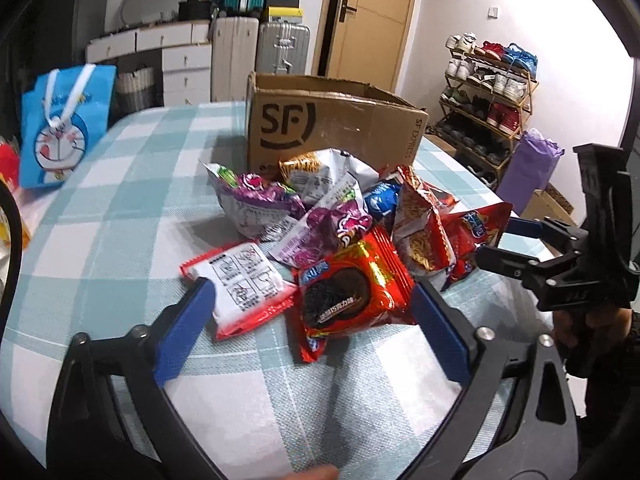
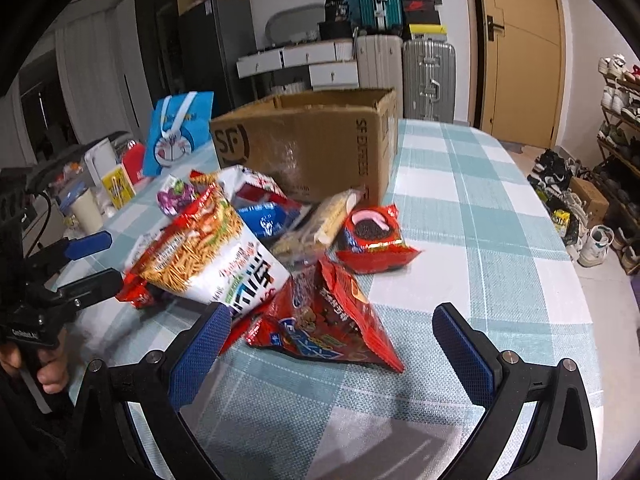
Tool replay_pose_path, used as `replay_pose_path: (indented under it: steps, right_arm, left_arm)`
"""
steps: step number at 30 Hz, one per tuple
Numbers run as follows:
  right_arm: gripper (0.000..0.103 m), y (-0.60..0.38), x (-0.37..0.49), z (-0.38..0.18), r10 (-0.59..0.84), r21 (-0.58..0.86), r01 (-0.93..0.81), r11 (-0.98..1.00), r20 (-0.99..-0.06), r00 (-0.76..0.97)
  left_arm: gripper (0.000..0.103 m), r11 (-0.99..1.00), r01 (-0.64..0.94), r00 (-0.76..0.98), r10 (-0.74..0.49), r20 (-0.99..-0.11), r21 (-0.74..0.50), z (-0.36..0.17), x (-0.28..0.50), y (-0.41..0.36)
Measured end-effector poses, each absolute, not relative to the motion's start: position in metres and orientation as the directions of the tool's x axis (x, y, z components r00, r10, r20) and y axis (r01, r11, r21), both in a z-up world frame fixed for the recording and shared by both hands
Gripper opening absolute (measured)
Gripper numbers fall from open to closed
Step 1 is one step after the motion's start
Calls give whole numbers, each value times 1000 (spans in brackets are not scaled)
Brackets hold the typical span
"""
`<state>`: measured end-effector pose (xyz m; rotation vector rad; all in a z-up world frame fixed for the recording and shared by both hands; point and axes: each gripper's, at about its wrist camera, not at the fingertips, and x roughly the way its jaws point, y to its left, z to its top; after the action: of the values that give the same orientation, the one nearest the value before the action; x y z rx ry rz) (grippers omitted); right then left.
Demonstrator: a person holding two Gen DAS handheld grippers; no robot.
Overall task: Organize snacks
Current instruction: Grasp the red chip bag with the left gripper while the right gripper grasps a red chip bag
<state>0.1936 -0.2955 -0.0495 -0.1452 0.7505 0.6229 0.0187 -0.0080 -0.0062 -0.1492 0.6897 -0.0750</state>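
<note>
A heap of snack packets [image 1: 332, 216] lies on the checked tablecloth [image 1: 120, 208] in front of an open SF cardboard box [image 1: 336, 128]. My left gripper [image 1: 312, 320] is open, its blue pads either side of a red chocolate-cookie packet [image 1: 348, 300] and a white-and-red packet [image 1: 244, 284]. My right gripper [image 2: 332, 340] is open around the near corner of a red triangular bag [image 2: 328, 324], beside a large noodle-snack bag [image 2: 208, 256]. A second red cookie packet [image 2: 374, 240] lies by the box [image 2: 312, 140]. Each gripper shows at the edge of the other's view.
A blue cartoon tote bag [image 1: 64, 128] stands at the table's far left, with cups and small items [image 2: 92, 196] beside it. Suitcases [image 1: 280, 48] and drawers stand behind the table. A shoe rack [image 1: 488, 92] lines the right wall. A hand [image 2: 48, 376] grips the left tool.
</note>
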Motion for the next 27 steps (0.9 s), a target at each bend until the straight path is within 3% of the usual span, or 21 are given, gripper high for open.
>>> replay_pose_path:
  steps: [3,6,12,17,22,27]
  right_arm:
    - [103,-292,199,-54,461,88,-575,813,-702,544]
    - [102,-292,207,-59,463,121,-568,814,-727,507]
    - [89,-287,218,-65,457,128,-572,811,-749,481]
    - [85,-286,219,-66,469,140,-581,802,-750,467]
    - [77,-284,218,-66,486,153,-596,788,-749,450]
    - [69,-284,214,-66,485,143,-602,785,-746,456]
  left_arm:
    - [85,983,56,746,-158,-647,-175,-10,24,-11]
    - [84,978,94,726,-196,-659,-188,-12,29,-17]
    - [82,973,121,701,-225,-677,-198,-18,43,-25]
    - [69,967,127,663,-250,-706,-223,-26,56,-27]
    - [49,971,112,659,-233,-715,-213,-28,59,-29]
    - [40,974,101,676,-216,-704,-202,-26,60,-29]
